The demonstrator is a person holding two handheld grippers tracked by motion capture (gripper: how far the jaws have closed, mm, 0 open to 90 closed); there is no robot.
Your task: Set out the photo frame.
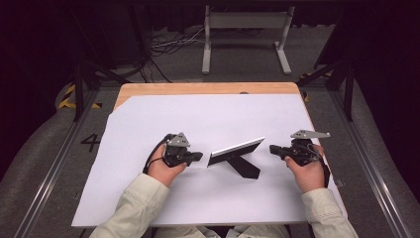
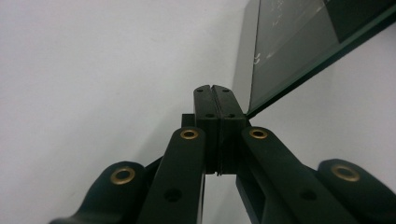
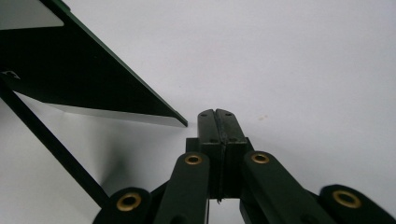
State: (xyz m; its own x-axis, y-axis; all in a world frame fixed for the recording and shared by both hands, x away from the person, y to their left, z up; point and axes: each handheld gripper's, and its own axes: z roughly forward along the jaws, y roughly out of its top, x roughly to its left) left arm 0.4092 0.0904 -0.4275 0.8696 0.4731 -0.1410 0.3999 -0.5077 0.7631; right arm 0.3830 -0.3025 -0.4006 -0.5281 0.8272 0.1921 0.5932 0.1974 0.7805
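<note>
Nearest, two pale sleeves (image 1: 136,198) reach onto a white sheet (image 1: 148,119) covering the table. The left gripper (image 1: 197,156) and right gripper (image 1: 273,148) rest on it, each with jaws pressed together, gripping nothing. Between them stands a black picture frame (image 1: 236,151), tilted on its rear strut. Beyond lie the table's bare wooden edge (image 1: 198,88), grey floor, cables (image 1: 168,47) and a metal stand (image 1: 245,34).

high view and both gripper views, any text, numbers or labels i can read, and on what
"4": painted on the grey floor left of the table.
Faint pale marks on the dark back of the standing frame in the left gripper view: too blurred to read.
Nothing else legible.
</note>
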